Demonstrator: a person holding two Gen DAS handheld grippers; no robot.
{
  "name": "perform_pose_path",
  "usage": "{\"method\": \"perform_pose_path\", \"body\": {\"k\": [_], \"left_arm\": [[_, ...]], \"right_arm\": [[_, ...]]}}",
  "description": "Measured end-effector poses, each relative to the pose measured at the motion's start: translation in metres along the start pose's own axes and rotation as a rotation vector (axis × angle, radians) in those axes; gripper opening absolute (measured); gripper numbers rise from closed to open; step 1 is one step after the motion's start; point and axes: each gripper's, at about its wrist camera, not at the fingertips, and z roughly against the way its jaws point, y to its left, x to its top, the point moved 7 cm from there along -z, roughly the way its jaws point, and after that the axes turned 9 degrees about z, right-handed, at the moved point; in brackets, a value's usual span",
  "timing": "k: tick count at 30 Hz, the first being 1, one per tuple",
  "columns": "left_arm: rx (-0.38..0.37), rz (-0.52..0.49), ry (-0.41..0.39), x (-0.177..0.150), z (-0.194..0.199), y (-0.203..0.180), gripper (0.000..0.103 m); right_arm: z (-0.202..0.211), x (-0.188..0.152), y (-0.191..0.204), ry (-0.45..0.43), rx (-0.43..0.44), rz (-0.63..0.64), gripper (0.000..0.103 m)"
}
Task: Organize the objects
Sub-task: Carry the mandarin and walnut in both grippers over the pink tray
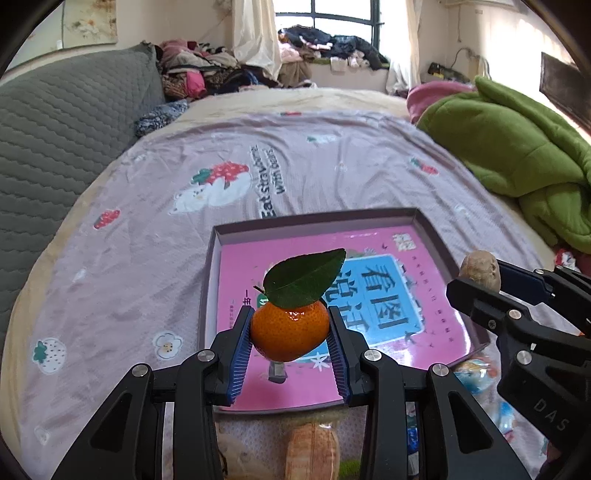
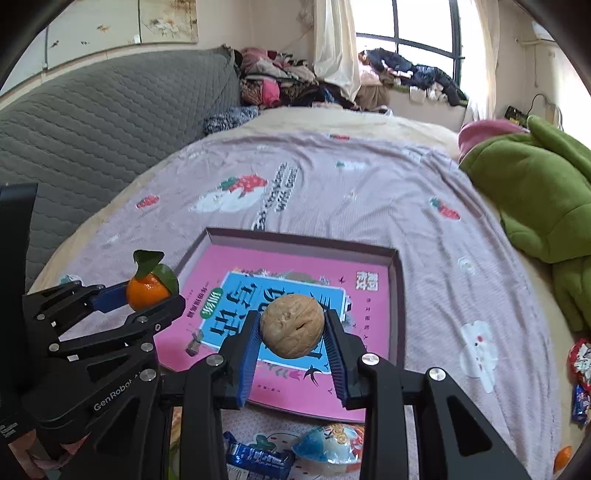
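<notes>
tray: pink book inside | left claw grips mandarin | right claw grips walnut

Daylight glares through the window; sharp centres, fisheye-bent dark corners.

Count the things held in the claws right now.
2. A tangerine in the left claw and a walnut in the right claw, both above the pink tray. Nothing else is held.
</notes>
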Motion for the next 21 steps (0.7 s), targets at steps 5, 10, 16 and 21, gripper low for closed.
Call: {"method": "perform_pose_path", "body": {"k": [5, 10, 16, 21], "left_arm": [[0.002, 0.0, 0.08, -0.008, -0.028, 0.001, 0.039], [0.004, 0.008, 0.134, -0.015, -0.049, 0.005, 0.039], [0.024, 0.018, 0.175, -0.022, -0.07, 0.015, 0.039], [0.022, -0.003, 0.224, -0.033, -0.083, 0.016, 0.039]], "right_arm": [[-0.024, -0.007, -0.005, 0.048, 0.006, -0.013, 0.035], [-0.046, -0.016, -0.006, 0.101, 0.017, -0.025, 0.035], [-0.069, -0.028, -0.011, 0.178, -0.003, -0.023, 0.035], [-0.085, -0.038, -0.011, 0.236, 0.015, -0.046, 0.035]]}}
